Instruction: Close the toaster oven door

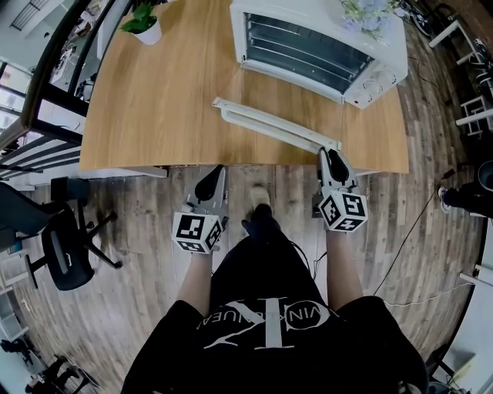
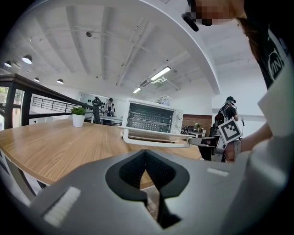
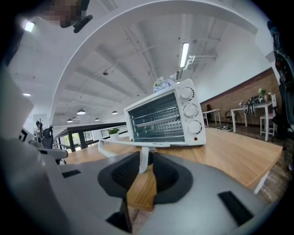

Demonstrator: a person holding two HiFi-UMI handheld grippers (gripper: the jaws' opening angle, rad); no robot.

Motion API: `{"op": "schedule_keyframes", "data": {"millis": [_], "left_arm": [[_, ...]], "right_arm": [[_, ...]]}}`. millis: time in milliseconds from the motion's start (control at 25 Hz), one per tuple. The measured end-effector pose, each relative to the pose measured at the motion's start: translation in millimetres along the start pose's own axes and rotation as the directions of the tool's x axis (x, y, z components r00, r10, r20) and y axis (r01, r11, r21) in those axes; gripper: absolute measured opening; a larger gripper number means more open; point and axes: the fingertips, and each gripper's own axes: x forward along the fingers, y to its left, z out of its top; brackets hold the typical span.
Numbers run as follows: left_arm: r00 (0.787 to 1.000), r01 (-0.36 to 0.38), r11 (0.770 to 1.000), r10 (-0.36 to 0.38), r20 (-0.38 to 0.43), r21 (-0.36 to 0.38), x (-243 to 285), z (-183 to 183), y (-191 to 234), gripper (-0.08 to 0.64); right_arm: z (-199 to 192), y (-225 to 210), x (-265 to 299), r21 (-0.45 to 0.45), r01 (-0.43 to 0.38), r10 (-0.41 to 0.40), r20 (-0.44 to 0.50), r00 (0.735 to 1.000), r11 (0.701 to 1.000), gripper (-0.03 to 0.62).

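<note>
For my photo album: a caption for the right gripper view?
Right tool grips the handle of the open toaster oven door.

Potted plant [image 1: 143, 21]; wooden table [image 1: 169, 100]

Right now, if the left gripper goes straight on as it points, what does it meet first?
Likely the table edge; if the left gripper clears that, the left end of the oven's door handle. Its height over the wood is unclear.
</note>
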Motion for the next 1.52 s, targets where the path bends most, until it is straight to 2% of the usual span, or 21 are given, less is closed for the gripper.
{"op": "schedule_keyframes", "data": {"millis": [800,1520], "left_arm": [[0.999,-0.001,1.0,0.002,0.035,-0.026,21,37,7,0.011],[0.998,0.002,1.0,-0.001,0.067,-0.011,52,70,26,0.011]], "right_arm": [[61,-3,7,-0.021,0.009,-0.008,0.039,0.999,1.0,0.098],[105,-12,22,-0.037,0.031,-0.027,0.085,0.996,0.999,0.097]]}}
